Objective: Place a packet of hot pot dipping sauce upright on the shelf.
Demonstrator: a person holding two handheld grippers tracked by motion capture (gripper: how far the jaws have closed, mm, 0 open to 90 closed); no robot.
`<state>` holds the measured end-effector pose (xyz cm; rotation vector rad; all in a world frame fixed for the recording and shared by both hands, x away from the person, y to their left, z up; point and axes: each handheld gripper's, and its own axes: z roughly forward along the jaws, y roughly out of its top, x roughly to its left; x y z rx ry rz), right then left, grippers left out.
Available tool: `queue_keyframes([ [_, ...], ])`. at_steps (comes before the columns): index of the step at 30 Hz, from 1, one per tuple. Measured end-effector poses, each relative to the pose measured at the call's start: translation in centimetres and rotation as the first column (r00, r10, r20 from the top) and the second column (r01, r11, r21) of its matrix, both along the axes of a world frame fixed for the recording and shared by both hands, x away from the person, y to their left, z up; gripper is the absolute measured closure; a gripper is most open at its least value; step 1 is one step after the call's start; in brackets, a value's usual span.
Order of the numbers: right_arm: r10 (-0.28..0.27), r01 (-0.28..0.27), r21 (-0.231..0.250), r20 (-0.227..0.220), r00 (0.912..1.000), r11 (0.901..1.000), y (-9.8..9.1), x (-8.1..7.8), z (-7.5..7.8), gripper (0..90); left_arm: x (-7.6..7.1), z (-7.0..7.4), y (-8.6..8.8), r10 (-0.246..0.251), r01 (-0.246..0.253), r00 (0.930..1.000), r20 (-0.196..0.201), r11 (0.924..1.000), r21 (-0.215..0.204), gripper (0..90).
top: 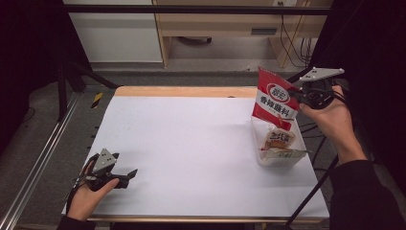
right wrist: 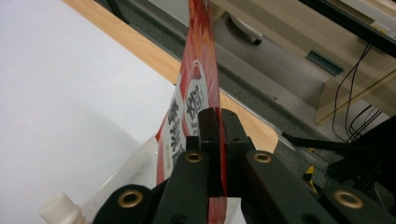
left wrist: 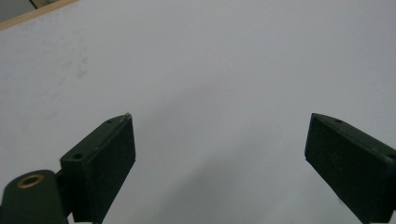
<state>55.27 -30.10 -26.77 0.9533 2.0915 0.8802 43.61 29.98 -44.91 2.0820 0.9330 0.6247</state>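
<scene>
A white table (top: 191,143) with a wooden far edge (top: 186,91) stands before a wooden cabinet (top: 230,24).

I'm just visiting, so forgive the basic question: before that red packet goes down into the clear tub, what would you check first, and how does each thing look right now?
1. Grip on the red packet: the right gripper is shut on its edge. Ok.
2. Packet above the clear tub: its lower end hangs over the tub's far end. Ok.
3. Room in the tub: a packet with a white cap already lies inside; whether space is left, cannot tell.
4. Left gripper: open, resting on the white table, well away from the tub. Ok.
5. Tub steady: nothing holds it; cannot tell.
</scene>
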Motion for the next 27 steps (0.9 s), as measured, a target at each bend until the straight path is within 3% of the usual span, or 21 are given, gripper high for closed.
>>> queue_keyframes([
  [10, -0.013, 0.013, 0.009, -0.016, 0.9998, 0.9999, -0.5, 0.1, -0.7, 90.0, 0.0, 0.0, -0.1, -0.005, 0.005, 1.0000, -0.002, 1.0000, 0.005, 8.5],
  [27, -0.024, 0.027, 0.047, -0.063, 0.9977, 0.9985, -0.2, 1.3, -4.0, 90.0, 0.0, -0.1, -0.4, -0.025, 0.025, 0.9997, -0.006, 0.9996, 0.014, 8.5],
])
